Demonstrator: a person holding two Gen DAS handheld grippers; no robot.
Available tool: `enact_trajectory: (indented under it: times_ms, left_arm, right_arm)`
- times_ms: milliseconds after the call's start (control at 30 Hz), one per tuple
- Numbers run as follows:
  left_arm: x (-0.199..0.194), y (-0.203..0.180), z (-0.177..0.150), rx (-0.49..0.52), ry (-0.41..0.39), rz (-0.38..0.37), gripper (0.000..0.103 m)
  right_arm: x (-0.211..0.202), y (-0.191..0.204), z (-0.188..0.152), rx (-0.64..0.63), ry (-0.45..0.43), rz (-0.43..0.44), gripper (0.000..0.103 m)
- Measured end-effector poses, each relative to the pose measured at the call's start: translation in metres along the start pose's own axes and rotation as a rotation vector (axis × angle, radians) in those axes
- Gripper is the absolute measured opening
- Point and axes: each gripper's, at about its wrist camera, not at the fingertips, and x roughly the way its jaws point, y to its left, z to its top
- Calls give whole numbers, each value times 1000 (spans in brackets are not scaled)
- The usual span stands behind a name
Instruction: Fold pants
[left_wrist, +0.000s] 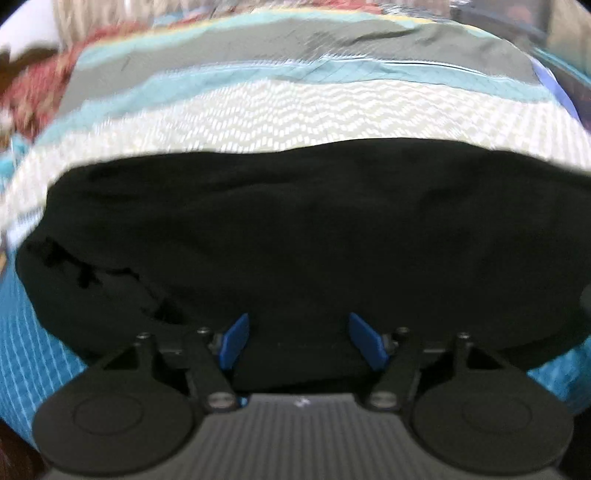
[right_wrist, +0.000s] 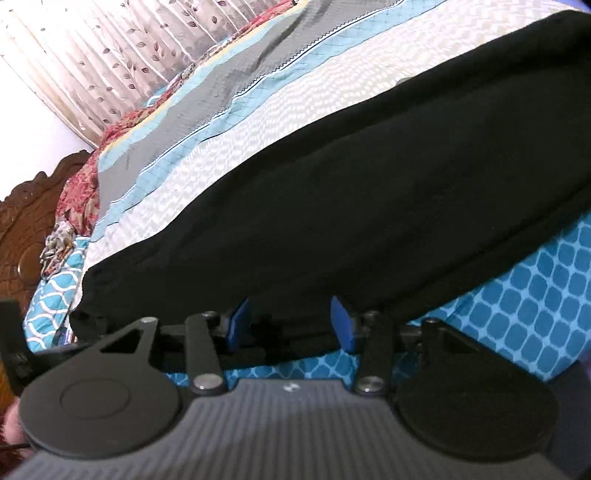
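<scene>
Black pants (left_wrist: 295, 229) lie spread across the bed in a long band, seen from the other hand as pants (right_wrist: 369, 184). My left gripper (left_wrist: 301, 334) hovers over their near part, its blue pads (left_wrist: 234, 341) standing well apart with dark cloth under the gap, not pinched. My right gripper (right_wrist: 290, 323) sits at the near edge of the pants, where they meet the blue patterned sheet. Its blue pads (right_wrist: 341, 321) are also apart, and the cloth's hem lies between them without being pressed.
The bed cover has a white zigzag stripe (left_wrist: 295, 110), teal and grey bands (right_wrist: 207, 107) and a blue patterned sheet (right_wrist: 535, 306) near me. A carved wooden headboard (right_wrist: 26, 221) and a red patterned cloth (right_wrist: 81, 184) are on the left, with a curtain (right_wrist: 110, 55) behind.
</scene>
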Motion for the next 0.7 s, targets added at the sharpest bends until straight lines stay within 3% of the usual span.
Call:
enact_trajectory:
  times_ms: [367,700]
  left_arm:
    - [-2,-4,2,-21,6,24,64]
    - [-3,9,-3,-22,-24,-27,64]
  right_arm:
    - [0,-11,0,18,-3,70,52]
    - [-5,1,1,-31,-8,17,52]
